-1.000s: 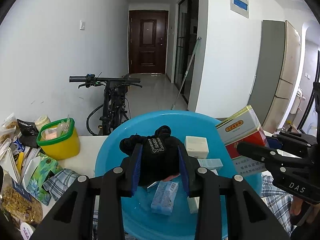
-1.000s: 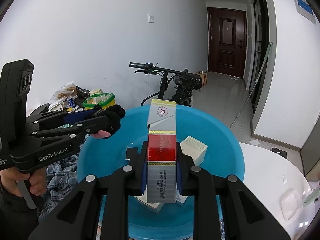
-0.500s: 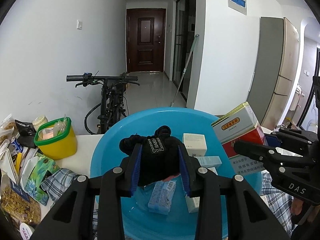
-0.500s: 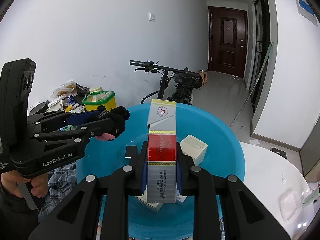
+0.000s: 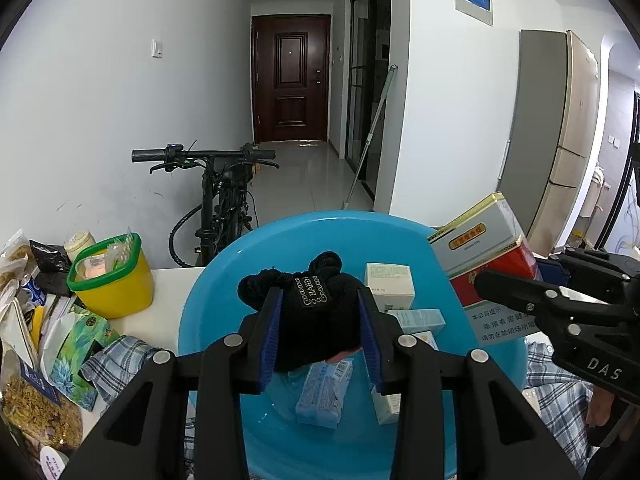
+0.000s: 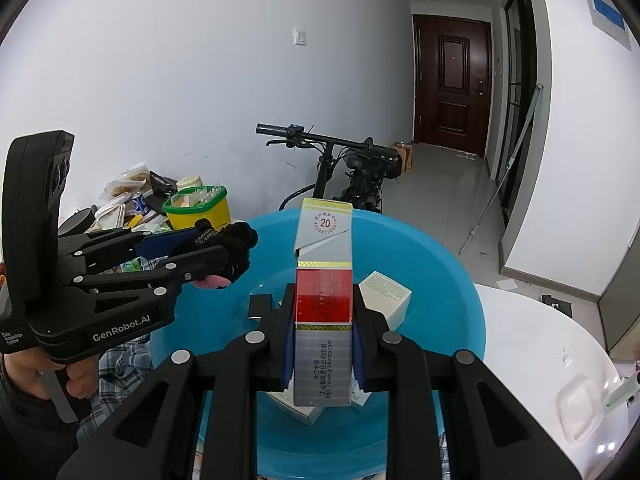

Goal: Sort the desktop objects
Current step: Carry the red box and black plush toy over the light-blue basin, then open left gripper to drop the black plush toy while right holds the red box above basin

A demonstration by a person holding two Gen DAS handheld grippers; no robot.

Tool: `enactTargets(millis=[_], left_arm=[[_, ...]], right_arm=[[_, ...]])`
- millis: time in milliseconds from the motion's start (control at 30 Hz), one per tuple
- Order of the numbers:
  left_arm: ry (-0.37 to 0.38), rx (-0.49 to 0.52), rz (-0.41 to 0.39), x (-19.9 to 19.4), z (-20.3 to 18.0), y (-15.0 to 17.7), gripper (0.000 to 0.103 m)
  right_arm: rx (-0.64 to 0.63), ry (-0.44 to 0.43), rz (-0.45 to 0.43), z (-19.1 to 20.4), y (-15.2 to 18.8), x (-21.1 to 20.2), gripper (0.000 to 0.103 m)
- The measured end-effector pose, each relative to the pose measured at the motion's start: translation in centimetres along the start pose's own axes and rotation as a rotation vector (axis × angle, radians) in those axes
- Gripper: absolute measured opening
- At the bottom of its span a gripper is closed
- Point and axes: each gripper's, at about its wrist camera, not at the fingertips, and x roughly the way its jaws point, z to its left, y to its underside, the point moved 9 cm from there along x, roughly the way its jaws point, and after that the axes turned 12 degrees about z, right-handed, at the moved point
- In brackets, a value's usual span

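My left gripper (image 5: pixel 320 340) is shut on a black knitted item (image 5: pixel 316 312) with a small woven label, held above the blue plastic basin (image 5: pixel 224 292). My right gripper (image 6: pixel 323 336) is shut on a long silver, red and gold carton (image 6: pixel 323 320), held upright over the same basin (image 6: pixel 452 280). The carton also shows at the right of the left wrist view (image 5: pixel 484 248). The left gripper with the black item shows at the left of the right wrist view (image 6: pixel 216 256). Several small boxes lie in the basin, among them a white box (image 5: pixel 390 284) and a light blue pack (image 5: pixel 324 392).
A yellow tub with a green rim (image 5: pixel 112 276) stands left of the basin, with snack bags (image 5: pixel 36 380) beside it. A checked cloth (image 5: pixel 116 364) lies under the basin. A white table (image 6: pixel 540 360) extends right. A bicycle (image 5: pixel 224 200) stands behind.
Both grippers keep their holds. The left gripper has risen slightly above the basin; the right gripper and carton have barely moved.
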Motion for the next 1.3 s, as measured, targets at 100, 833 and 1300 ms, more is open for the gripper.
enactTargets(millis=[100, 833, 1300], left_arm=[[-0.012, 0.013, -0.003, -0.1, -0.2, 0.0, 0.039], [-0.023, 0.002, 0.002, 0.0, 0.0, -0.1, 0.051], [-0.157, 0.018, -0.007, 0.1, 0.7, -0.2, 0.103]], right_arm=[[-0.002, 0.003, 0.003, 0.0, 0.0, 0.0, 0.021], [0.008, 0.009, 0.001, 0.0, -0.3, 0.0, 0.021], [0.017, 0.011, 0.002, -0.5, -0.1, 0.0, 0.021]])
